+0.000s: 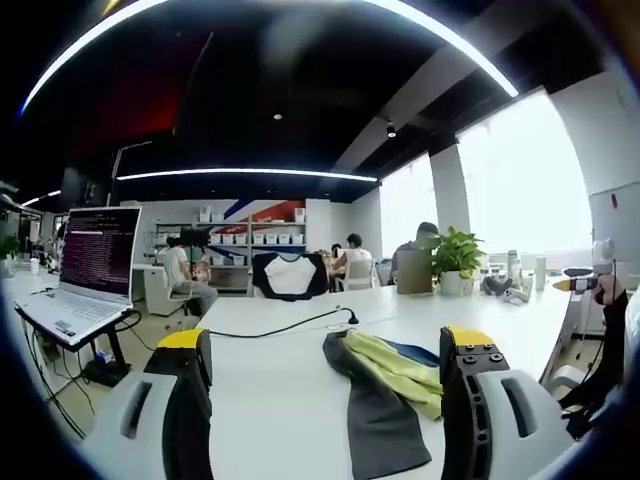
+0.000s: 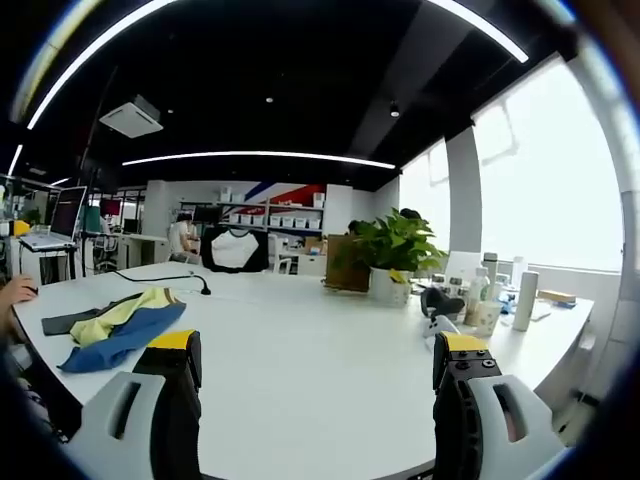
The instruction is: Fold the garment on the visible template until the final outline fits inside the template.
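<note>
White tabletop, crumpled garment, both tongs open

White tabletop [image 1: 270, 390] carries a bunched yellow, blue and dark grey garment [image 1: 385, 385]. Your left tongs [image 1: 325, 400] hover near it, jaws spread and empty. Your right tongs [image 2: 315, 400] gape empty too, with the garment [image 2: 115, 330] lying left of them, beside a black cable [image 2: 160, 279].

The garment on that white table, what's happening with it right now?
Nothing has hold of it yet. The garment, a crumpled piece in yellow, blue and dark grey, lies loose on the white table. In the left gripper view the left gripper hangs open just short of it. In the right gripper view the right gripper is also open over bare tabletop, with the garment off to its left. No fold has been made.
</note>
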